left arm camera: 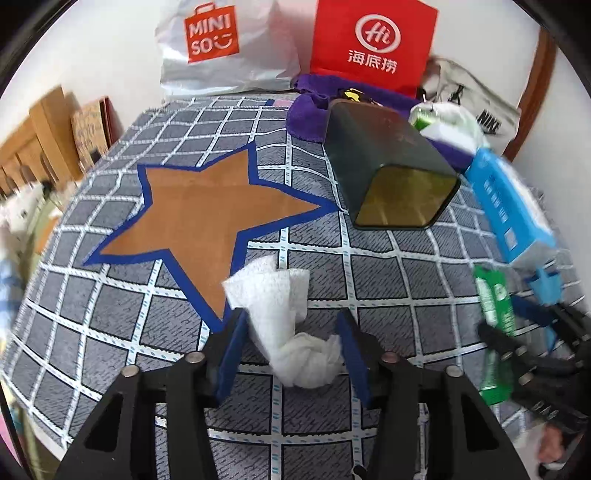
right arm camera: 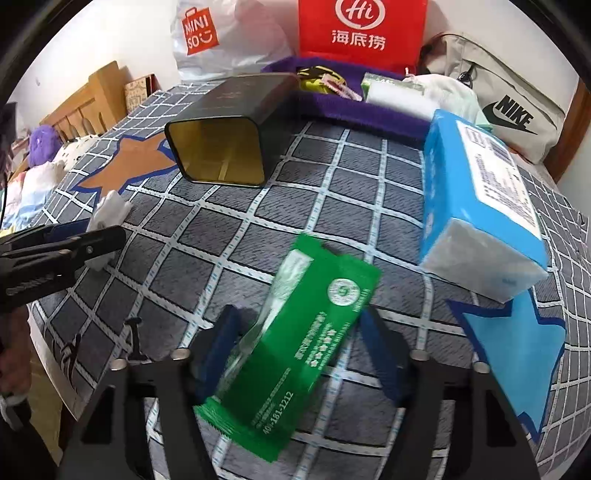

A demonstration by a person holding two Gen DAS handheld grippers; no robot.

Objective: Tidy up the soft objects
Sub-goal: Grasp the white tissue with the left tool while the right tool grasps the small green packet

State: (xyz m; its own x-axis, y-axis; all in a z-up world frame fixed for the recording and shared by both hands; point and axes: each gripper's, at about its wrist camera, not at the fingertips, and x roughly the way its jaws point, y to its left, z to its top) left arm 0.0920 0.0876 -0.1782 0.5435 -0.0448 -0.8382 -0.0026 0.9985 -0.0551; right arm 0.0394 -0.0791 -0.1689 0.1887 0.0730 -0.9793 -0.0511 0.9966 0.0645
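A crumpled white tissue [left arm camera: 288, 325] lies on the grey checked cloth [left arm camera: 388, 277], between the open fingers of my left gripper [left arm camera: 291, 343], apparently untouched. It also shows in the right wrist view [right arm camera: 109, 212]. A green wet-wipe packet [right arm camera: 291, 336] lies between the open fingers of my right gripper [right arm camera: 299, 347]; it also shows in the left wrist view [left arm camera: 495, 332]. A dark tin [right arm camera: 225, 136] lies on its side, mouth toward me. A blue tissue pack [right arm camera: 480, 206] lies at the right.
A purple tray [right arm camera: 354, 110] with small items stands behind the tin. Behind it stand a red bag [right arm camera: 360, 33], a white Miniso bag [right arm camera: 221, 37] and a beige Nike bag [right arm camera: 509, 114]. A brown star [left arm camera: 207, 210] and a blue star [right arm camera: 517, 354] mark the cloth.
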